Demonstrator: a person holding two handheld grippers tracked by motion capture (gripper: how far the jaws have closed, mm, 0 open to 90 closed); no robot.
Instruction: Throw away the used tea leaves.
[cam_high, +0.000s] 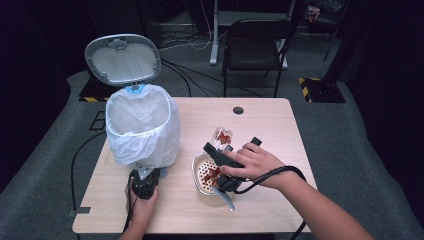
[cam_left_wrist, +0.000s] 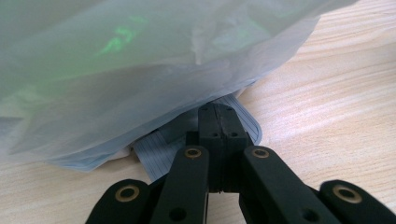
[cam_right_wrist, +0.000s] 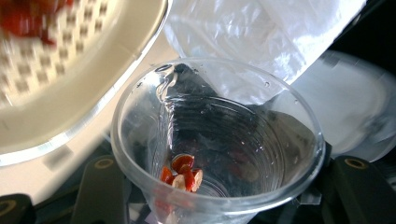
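Left gripper (cam_left_wrist: 218, 122) jaws pressed together, right gripper (cam_high: 220, 152) seemingly clamped, tilted

Bin liner (cam_high: 142, 127): translucent white. Strainer (cam_high: 200, 172): cream, grid-perforated, holding red pieces (cam_high: 212, 174). Cup (cam_right_wrist: 217, 140): clear plastic; table (cam_high: 260, 125): pale wood grain.

Black chair (cam_high: 253, 47) top centre of frame, behind wooden table (cam_high: 270, 125). Cables (cam_high: 185, 42) strewn on grey floor, upper middle. Yellow-black striped blocks at upper left (cam_high: 92, 95) and upper right (cam_high: 320, 90). Small dark grommet hole (cam_high: 238, 110) near table's far edge.
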